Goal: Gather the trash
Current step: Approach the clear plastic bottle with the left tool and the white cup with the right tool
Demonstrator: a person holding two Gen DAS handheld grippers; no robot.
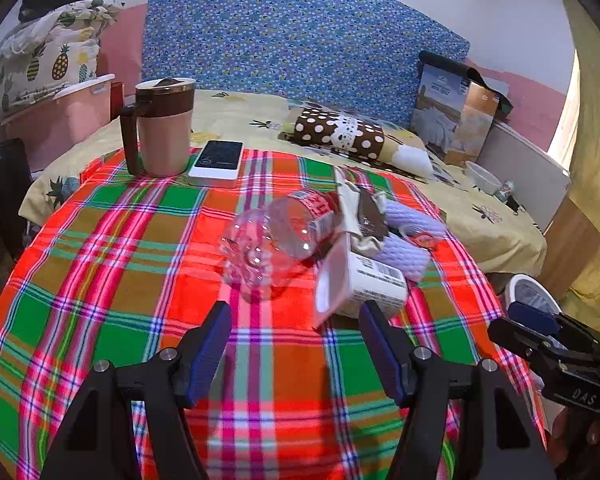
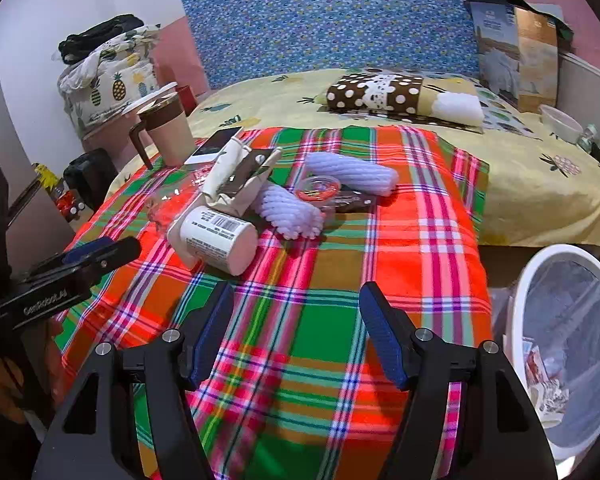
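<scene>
1. In front of my left gripper (image 1: 295,320), fingers spread, I see bare plaid cloth (image 1: 100,280) up to the clear plastic bottle (image 1: 276,236).
2. A white tub (image 1: 360,280) lying on its side sits just beside that gripper's right fingertip, crowding that side.
3. My right gripper (image 2: 296,300), also spread, has bare cloth ahead and to its right.
4. The white trash bin (image 2: 520,300) stands off the table's right edge.
5. A lidded mug (image 1: 164,128) and phone (image 1: 217,163) block the far left corner.
</scene>
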